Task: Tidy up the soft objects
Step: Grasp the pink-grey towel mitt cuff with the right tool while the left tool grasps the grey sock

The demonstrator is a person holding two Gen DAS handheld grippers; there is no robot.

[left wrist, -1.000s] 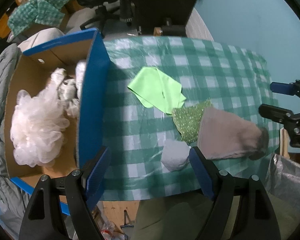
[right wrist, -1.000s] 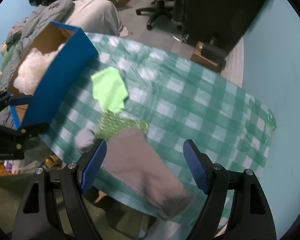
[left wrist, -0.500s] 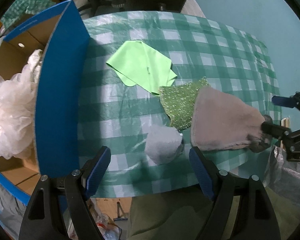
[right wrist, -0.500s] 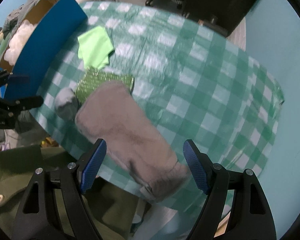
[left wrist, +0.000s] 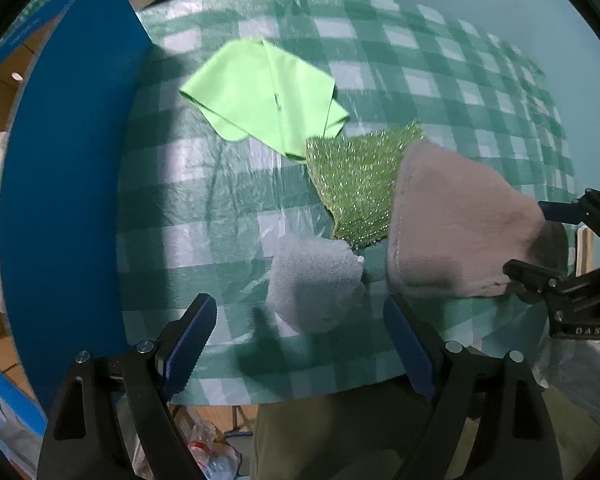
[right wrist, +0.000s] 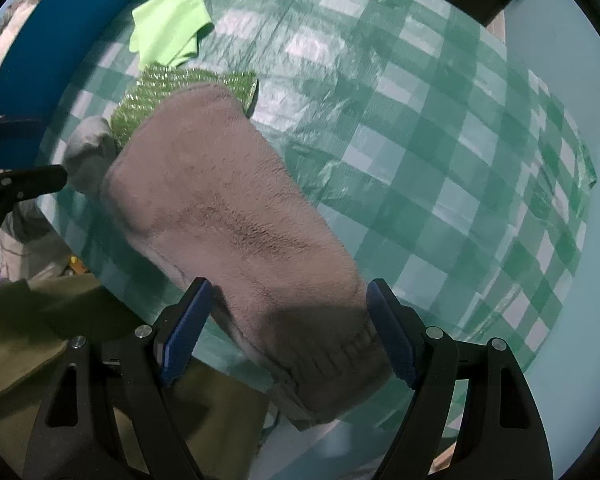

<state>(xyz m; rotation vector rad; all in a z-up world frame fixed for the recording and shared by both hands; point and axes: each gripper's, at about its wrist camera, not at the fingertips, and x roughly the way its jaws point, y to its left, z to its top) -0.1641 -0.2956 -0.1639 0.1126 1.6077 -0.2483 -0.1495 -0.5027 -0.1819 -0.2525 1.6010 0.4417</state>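
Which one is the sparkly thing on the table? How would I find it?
Look at the green checked tablecloth. Near its front edge, the sparkly green scrubber lies between the plain lime cloth and the fuzzy grey mitt. Only it glitters.

Left side: the blue box (left wrist: 60, 184) wall stands tall along the tabletop (left wrist: 440, 80) edge, blocking passage there.
Middle strip: bare checked cloth lies between box and green cloth (left wrist: 264, 96), wide enough for a claw.
Far right: open, nothing stands there.
Near edge: grey sock (right wrist: 236, 216), glitter pad (left wrist: 356, 184) and small grey bundle (left wrist: 312, 280) crowd together, touching.
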